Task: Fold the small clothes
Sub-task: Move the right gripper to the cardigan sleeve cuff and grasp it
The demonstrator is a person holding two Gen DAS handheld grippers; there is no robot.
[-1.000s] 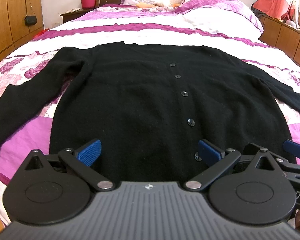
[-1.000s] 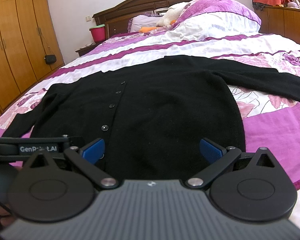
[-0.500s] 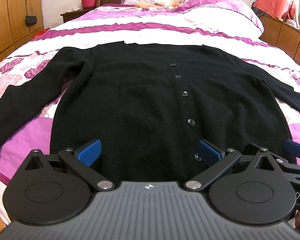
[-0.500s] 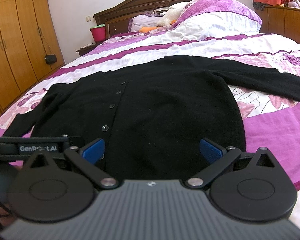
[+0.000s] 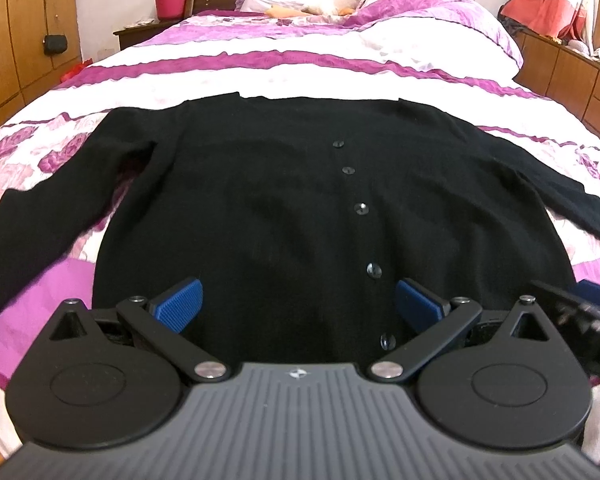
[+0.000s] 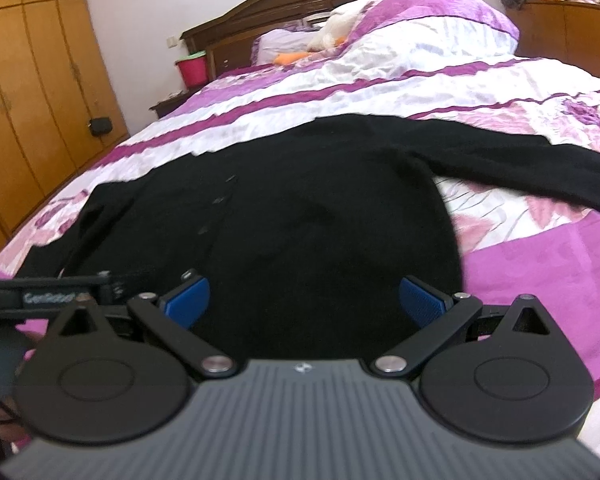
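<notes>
A black buttoned cardigan (image 5: 284, 200) lies flat on the bed, front up, sleeves spread to both sides. It also shows in the right wrist view (image 6: 324, 220). My left gripper (image 5: 298, 306) is open and empty just above the cardigan's hem, left of the button row (image 5: 361, 208). My right gripper (image 6: 306, 300) is open and empty over the hem's right half. The right gripper's edge (image 5: 580, 308) shows beside the left one. The left gripper's edge (image 6: 52, 292) shows in the right wrist view.
The bed has a purple and white quilt (image 5: 300, 68) with pillows (image 5: 420, 4) at the wooden headboard. A red bucket (image 5: 170, 0) stands on a nightstand. Wooden wardrobes (image 6: 28, 80) line the left, low cabinets (image 5: 572, 76) the right.
Both grippers have lifted and tilted slightly, and the right wrist view is blurred by motion. The cardigan lies as before. Both jaws stay open.
</notes>
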